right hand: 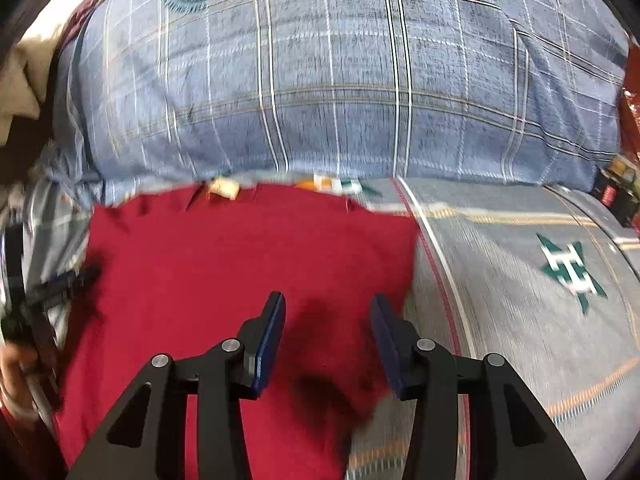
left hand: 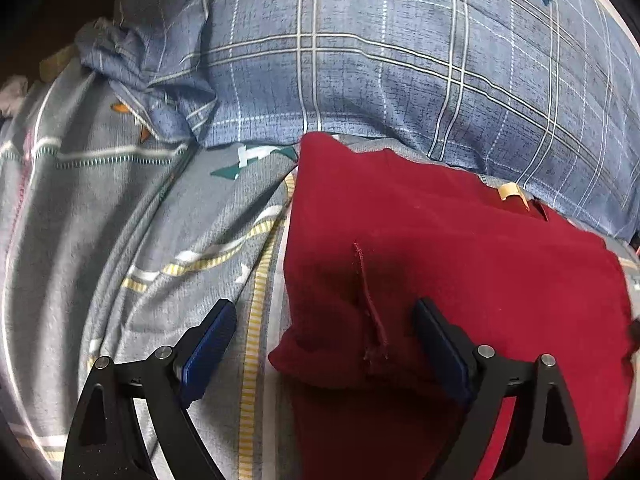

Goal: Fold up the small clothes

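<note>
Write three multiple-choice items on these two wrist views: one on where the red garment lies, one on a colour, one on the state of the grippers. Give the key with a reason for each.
1. Where does the red garment lie?
A. on the grey patterned bedsheet, in front of the blue plaid pillow
B. on top of the pillow
C. on a wooden floor

2. What colour are the pads on the gripper fingers?
A. yellow
B. blue
C. white

3. How do the left hand-held gripper and the right hand-held gripper stand?
A. both shut on the garment
B. left shut, right open
C. both open

Key:
1 A, the sheet shows beside the garment and the pillow rises behind it.
2 B, blue faces show on the black fingers in both views.
3 C, a wide gap separates the fingers in each view.
</note>
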Demonstrator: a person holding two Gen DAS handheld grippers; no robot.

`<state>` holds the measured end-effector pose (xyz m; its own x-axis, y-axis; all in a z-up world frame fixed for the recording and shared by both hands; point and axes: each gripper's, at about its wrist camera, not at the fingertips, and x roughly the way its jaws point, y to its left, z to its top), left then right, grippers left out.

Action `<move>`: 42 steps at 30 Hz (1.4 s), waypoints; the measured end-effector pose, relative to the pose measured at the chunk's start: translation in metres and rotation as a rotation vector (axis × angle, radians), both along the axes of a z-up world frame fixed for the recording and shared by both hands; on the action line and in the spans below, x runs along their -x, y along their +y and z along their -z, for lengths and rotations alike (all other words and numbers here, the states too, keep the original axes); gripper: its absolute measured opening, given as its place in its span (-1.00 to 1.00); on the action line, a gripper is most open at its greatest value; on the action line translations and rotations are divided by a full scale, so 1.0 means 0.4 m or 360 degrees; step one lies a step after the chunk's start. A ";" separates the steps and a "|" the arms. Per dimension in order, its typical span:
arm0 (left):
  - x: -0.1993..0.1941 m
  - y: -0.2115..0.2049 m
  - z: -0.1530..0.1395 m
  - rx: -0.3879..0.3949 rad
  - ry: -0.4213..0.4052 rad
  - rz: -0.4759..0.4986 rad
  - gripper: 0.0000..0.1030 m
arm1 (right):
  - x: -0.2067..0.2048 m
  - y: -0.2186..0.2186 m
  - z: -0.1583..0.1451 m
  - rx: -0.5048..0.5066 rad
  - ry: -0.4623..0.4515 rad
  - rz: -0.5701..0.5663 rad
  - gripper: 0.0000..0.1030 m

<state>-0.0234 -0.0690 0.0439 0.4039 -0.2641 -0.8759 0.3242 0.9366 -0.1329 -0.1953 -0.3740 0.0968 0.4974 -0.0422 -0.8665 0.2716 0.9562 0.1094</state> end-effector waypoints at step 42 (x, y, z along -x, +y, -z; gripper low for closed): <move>0.244 0.115 -0.102 0.0048 -0.0039 -0.0055 0.73 | 0.160 0.082 -0.003 -0.0124 -0.0273 0.0105 0.64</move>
<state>-0.1209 -0.0231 0.0848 0.4345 -0.2760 -0.8574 0.2954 0.9429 -0.1538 -0.2593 -0.3412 0.0982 0.6364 -0.0156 -0.7712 0.3045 0.9237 0.2326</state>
